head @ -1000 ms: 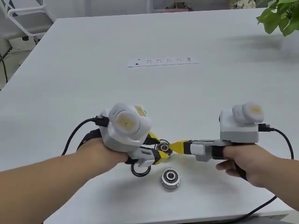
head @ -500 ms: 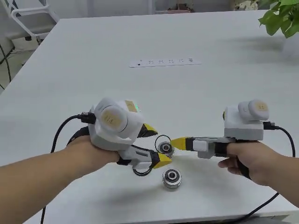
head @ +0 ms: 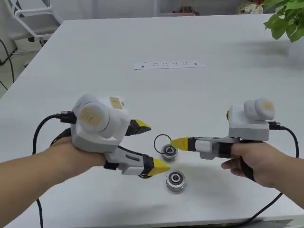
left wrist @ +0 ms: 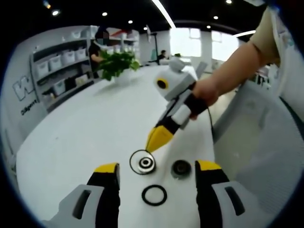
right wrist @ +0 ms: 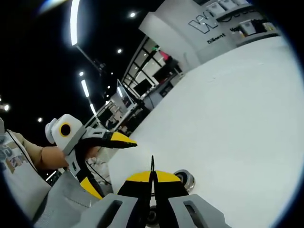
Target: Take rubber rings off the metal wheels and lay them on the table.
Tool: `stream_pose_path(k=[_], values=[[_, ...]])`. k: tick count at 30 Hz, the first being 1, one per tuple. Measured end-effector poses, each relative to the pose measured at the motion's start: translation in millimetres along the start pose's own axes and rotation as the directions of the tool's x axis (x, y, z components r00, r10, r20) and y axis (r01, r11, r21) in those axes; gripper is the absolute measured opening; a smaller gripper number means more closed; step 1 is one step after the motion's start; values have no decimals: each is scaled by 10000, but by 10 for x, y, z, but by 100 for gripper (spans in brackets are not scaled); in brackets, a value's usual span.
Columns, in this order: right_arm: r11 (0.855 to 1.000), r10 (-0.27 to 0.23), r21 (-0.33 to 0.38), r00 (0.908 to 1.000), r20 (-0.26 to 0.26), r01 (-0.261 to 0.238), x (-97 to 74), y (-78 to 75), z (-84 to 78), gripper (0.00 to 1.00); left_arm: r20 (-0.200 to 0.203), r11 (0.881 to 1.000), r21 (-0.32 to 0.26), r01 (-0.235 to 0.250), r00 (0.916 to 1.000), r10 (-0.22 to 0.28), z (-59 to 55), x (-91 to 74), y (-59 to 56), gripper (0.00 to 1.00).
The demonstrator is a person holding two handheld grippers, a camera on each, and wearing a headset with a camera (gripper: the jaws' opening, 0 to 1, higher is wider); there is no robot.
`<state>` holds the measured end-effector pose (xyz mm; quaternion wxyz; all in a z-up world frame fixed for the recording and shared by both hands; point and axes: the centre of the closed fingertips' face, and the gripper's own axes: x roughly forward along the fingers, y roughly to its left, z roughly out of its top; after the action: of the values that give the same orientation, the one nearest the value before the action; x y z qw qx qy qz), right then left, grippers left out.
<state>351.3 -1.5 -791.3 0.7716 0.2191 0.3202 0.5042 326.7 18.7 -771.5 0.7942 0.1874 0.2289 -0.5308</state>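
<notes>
Two metal wheels sit on the white surface [head: 95, 61] near its front edge in the head view: the far wheel [head: 169, 152] and the near wheel [head: 175, 181], close together but apart. The right gripper [head: 176, 143] reaches in from the right, its yellow tips pressed together on a thin black rubber ring [head: 155, 140]. The ring stands as a loop just to the far left of the far wheel. The left gripper [head: 152, 146] comes in from the left with its jaws spread wide, one tip far of the ring and the other near, beside the near wheel. It touches neither wheel. A power strip [head: 169, 64] lies farther back, and a plant [head: 285, 19] is at the far right corner.

From the left gripper view, the two spread jaws frame both wheels, which lie just ahead of the tips. The rubber ring circles loosely around the far wheel, and the right gripper's closed tip meets its far rim. A loose ring [left wrist: 143, 195] lies flat on the surface between the jaws, nearer than the wheels.

From the right gripper view, the jaws are closed, and a thin dark sliver of the rubber ring rises from between the tips. One wheel lies just past them to the right. The left gripper stands open at the left.
</notes>
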Motion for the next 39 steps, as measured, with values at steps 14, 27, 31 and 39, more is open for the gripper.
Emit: stream_pose_path(k=[14,27,31,39], values=[[9995,308,-68,9985,-448,-311,128,124,-64,0,159,9975,-529,-476,9987,485,-132,-342,-8,71],[9985,530,-60,9924,-1109,-540,275,174,-212,0,133,9923,-889,-866,9960,881,-269,-545,6,72],[9983,586,27,9903,-1261,-588,315,193,-261,0,136,9913,-921,-942,9953,958,-293,-582,-5,72],[9983,576,92,9819,-1806,-568,387,160,-407,0,99,9896,-970,-1058,9942,1073,-339,-624,-2,74]])
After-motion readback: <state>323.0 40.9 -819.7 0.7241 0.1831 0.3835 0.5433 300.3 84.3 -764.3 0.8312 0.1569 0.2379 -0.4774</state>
